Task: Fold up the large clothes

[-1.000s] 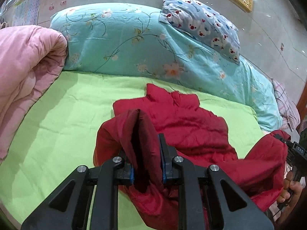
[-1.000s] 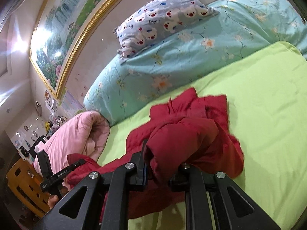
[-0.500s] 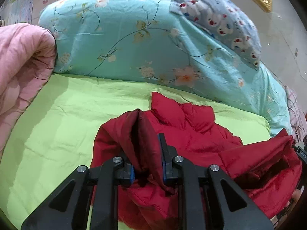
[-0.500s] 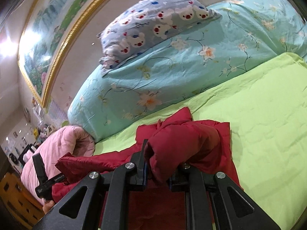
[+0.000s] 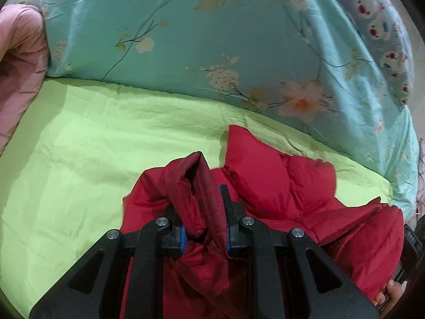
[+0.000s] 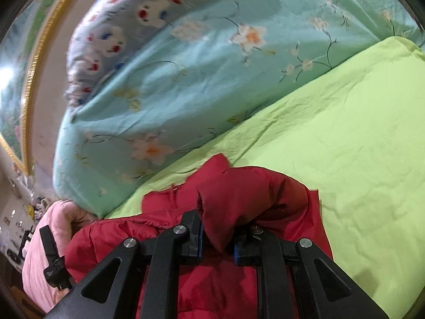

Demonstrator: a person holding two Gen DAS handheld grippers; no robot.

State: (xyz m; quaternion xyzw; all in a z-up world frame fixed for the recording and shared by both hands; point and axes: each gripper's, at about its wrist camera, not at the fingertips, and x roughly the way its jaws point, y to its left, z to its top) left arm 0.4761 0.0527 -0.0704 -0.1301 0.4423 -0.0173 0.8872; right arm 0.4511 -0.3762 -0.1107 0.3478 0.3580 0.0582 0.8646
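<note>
Faintly, "DAS" (right gripper [image 5: 410,235])

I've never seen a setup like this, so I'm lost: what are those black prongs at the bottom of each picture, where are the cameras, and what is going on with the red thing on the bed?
There is no robot here. A person holds a two-finger gripping tool in each hand, and each tool has a wide-angle camera looking along its fingers. One picture comes from the left gripper, the other from the right gripper. Both are shut on bunched folds of a red padded jacket, which lies partly on the green sheet. Behind it are a turquoise flowered duvet, a bear-print pillow and a pink quilt. The jacket is being folded.
</note>
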